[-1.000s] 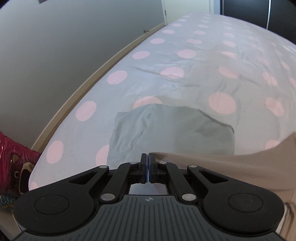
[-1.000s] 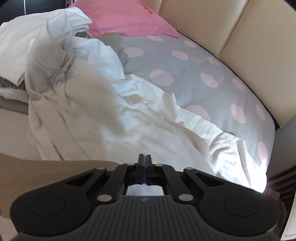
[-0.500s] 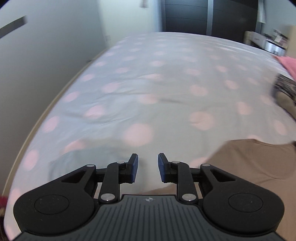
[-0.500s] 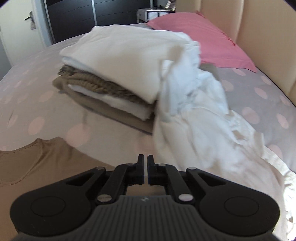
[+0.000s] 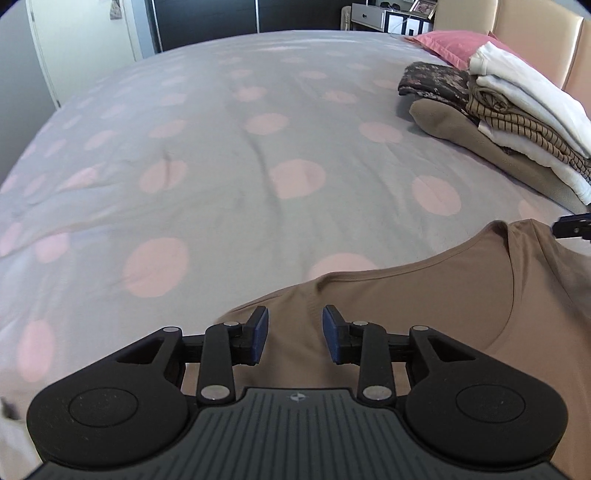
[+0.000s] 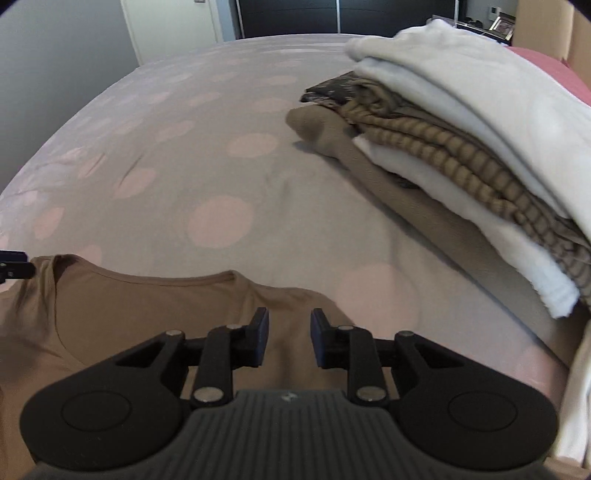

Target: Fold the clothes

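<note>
1 tan shirt; 1 stack of folded clothes; 1 pink pillow; 2 tools

Pink pillow against beige headboard, dark wardrobe beyond

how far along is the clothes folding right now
Done: a stack of folded clothes sits on the spotted bedspread. In hand: nothing is gripped. The tan t-shirt lies spread neck-up, with the left gripper and right gripper over its two shoulders, jaws just opened and apart, no cloth pinched. Left: the shirt shows no folds yet, and a loose white garment lies at the right edge.
</note>
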The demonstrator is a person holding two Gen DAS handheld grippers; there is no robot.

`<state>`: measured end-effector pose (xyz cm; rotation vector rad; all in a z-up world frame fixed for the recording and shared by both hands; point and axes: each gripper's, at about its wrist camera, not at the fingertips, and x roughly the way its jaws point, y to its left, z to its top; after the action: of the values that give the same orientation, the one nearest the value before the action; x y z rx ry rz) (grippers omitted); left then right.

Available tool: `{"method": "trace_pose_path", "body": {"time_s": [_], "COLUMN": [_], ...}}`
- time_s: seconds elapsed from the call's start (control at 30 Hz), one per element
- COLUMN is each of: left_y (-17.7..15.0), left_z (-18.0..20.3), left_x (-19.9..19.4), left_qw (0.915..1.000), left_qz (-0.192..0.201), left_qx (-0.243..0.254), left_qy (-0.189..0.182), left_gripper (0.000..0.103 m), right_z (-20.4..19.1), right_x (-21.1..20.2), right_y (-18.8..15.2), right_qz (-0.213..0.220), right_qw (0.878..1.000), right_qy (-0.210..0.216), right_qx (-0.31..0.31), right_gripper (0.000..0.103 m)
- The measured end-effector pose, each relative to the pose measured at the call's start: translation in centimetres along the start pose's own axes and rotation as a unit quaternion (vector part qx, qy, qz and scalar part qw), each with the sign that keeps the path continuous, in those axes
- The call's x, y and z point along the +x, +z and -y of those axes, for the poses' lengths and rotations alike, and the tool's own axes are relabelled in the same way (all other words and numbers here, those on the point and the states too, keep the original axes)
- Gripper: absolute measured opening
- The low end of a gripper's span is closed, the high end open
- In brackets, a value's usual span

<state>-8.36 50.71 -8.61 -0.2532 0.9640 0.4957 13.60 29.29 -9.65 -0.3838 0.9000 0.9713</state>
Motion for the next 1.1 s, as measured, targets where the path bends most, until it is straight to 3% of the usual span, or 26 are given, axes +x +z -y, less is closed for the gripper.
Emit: {"method": "trace_pose_path", "body": {"time_s": [0.1, 0.13, 0.17, 0.23, 0.37, 0.5, 0.63, 0.73, 0.83, 1.1], "left_y": [0.5, 0.6, 0.6, 0.6, 1.1, 1.7, 1.4, 1.4, 1.1, -3.9], "left_z": [0.4, 0.4, 0.2, 0.0, -0.8, -0.8, -0.7, -0.9, -1.2, -0.7], "left_x": [2.1, 2.7, 3.1, 3.6, 2.8, 4.0, 5.0, 4.1, 1.5, -6.5], "left_qw": [0.9998, 0.9996, 0.9995, 0.9993, 0.9984, 0.9987, 0.9986, 0.9986, 0.9986, 0.9996], "left_qz": [-0.017, -0.022, -0.025, -0.023, 0.017, 0.006, -0.006, -0.006, 0.008, -0.007], "left_qx": [-0.008, -0.014, -0.02, -0.028, -0.051, -0.05, -0.051, -0.053, -0.049, -0.025], "left_qy": [-0.003, -0.005, -0.008, -0.008, -0.018, -0.002, 0.007, 0.006, 0.016, -0.008], "left_gripper": [0.03, 0.024, 0.012, 0.005, 0.002, 0.002, 0.005, 0.019, 0.032, 0.032], "right_z": [-1.8, -2.0, -2.1, -2.4, -2.0, -1.5, -1.8, -1.4, -1.2, -0.9], "right_x": [2.2, 2.8, 3.3, 4.3, 4.7, 5.7, 6.4, 5.4, 3.2, -4.4], "right_y": [0.7, 0.8, 0.8, 0.8, 1.1, 1.5, 1.3, 1.5, 1.3, -3.4], "right_qz": [-0.006, -0.008, -0.01, -0.015, 0.005, -0.003, -0.022, -0.025, -0.015, -0.024], "right_qw": [1.0, 1.0, 1.0, 1.0, 1.0, 1.0, 0.999, 0.999, 0.999, 0.999], "right_qy": [0.012, 0.011, 0.009, 0.006, 0.01, 0.002, -0.005, 0.0, -0.002, 0.02], "right_qx": [-0.013, -0.012, -0.012, -0.011, 0.008, 0.028, 0.023, 0.032, 0.029, -0.005], "right_gripper": [0.027, 0.027, 0.026, 0.006, 0.005, 0.005, 0.006, 0.013, 0.027, 0.028]}}
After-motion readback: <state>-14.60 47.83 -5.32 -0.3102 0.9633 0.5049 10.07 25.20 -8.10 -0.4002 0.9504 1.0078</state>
